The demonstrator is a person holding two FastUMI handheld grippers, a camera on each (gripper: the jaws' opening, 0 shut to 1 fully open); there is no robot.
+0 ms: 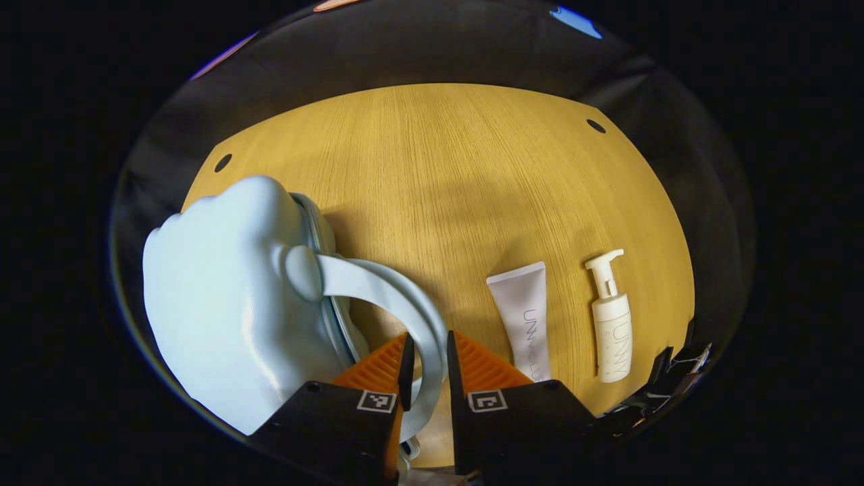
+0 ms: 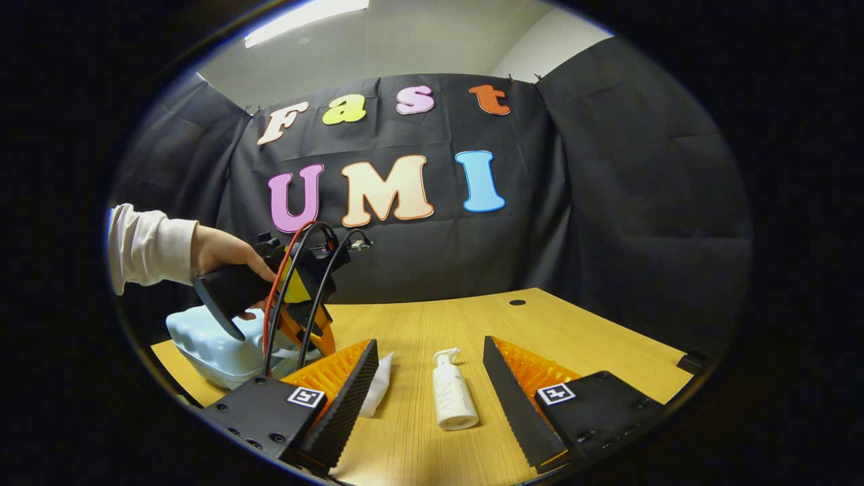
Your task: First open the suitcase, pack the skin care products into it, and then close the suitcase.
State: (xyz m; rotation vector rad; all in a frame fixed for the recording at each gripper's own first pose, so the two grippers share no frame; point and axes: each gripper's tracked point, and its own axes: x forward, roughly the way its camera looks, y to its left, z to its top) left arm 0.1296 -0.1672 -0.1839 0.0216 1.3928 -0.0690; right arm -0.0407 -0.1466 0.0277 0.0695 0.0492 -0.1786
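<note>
The left tongs are clamped on the suitcase handle; the suitcase lies left on the surface. The right tongs stand apart around the pump bottle, with the tube beside it.

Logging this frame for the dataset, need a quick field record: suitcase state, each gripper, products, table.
suitcase: pale blue suitcase on the table, closed, lying at the left
left gripper: left gripper fingers closed on the suitcase handle
right gripper: right gripper open, empty, hovering over the table with the pump bottle between its fingers
products: tube and pump bottle lying side by side, apart, not yet packed
table: wooden table
</note>
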